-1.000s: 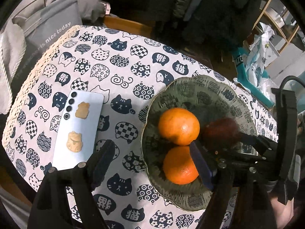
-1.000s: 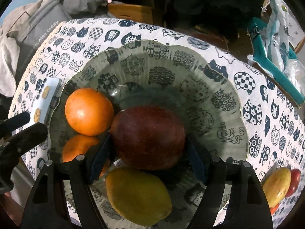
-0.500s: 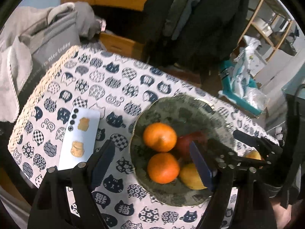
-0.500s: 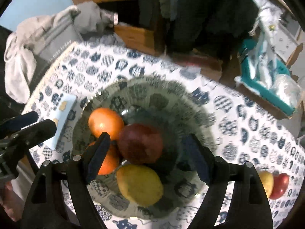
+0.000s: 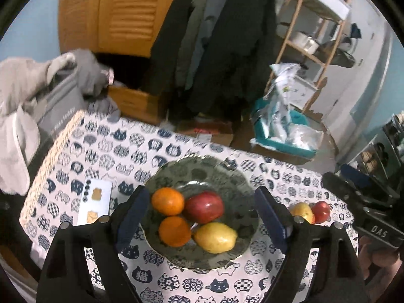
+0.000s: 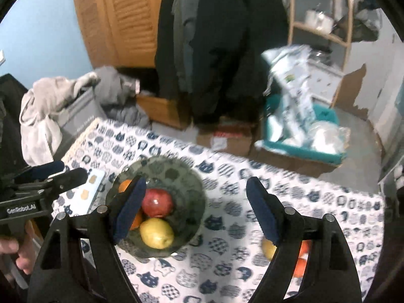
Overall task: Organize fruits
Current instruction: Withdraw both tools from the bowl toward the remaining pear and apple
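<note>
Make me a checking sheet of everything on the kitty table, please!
Surface: table under a cat-print cloth.
Job's things: green bowl holding two oranges, a red apple and a yellow fruit; two more fruits lie on the cloth outside it.
Clutter: phone beside the bowl.
Grippers: left tool opening, nothing between its pads; right tool open and empty. Both are above the table.
Cables: nothing seen.
Surroundings: hanging coats, wooden shelf, grey bag, teal box.
</note>
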Available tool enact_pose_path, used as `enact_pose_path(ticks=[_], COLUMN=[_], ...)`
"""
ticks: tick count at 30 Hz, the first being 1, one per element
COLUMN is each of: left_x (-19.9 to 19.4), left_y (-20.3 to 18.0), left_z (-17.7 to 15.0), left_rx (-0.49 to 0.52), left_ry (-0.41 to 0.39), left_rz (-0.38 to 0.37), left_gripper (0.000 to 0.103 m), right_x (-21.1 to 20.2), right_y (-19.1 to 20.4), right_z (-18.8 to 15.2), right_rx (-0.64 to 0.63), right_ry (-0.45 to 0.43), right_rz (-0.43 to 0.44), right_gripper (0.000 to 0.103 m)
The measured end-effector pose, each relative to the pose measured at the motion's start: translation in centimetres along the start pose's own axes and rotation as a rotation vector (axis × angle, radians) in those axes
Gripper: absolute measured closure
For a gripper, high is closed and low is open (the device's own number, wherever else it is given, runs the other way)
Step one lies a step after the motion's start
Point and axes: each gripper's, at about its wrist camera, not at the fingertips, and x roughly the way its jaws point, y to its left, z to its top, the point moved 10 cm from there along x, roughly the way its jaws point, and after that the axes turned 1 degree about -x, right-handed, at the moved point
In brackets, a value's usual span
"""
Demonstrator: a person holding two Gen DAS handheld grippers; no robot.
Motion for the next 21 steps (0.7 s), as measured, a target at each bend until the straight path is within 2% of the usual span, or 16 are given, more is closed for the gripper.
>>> enact_pose_path(ticks=[3, 11, 21], left_x=[-1.6, -4.5, -5.9], left_y=[-1.3, -4.4, -7.8], left_z=[0.6, 1.3, 1.3], left_rx=[0.036, 0.102, 0.152], left_ry=[-0.043, -0.106, -0.139], left_rz=[0.007, -0.003, -0.013], left_gripper=[0.015, 0.011, 0.007], right_x=[-3.1, -9.1, -13.4], right_y=[-1.7, -5.8, -9.8], right_z=[0.2, -0.7, -3.1], right_rx=[0.001, 0.022, 0.041], right_ry=[-0.056, -0.132, -0.178], right_rz=[-0.033, -0.097, -0.154], right_gripper=[0.021, 0.021, 0.021])
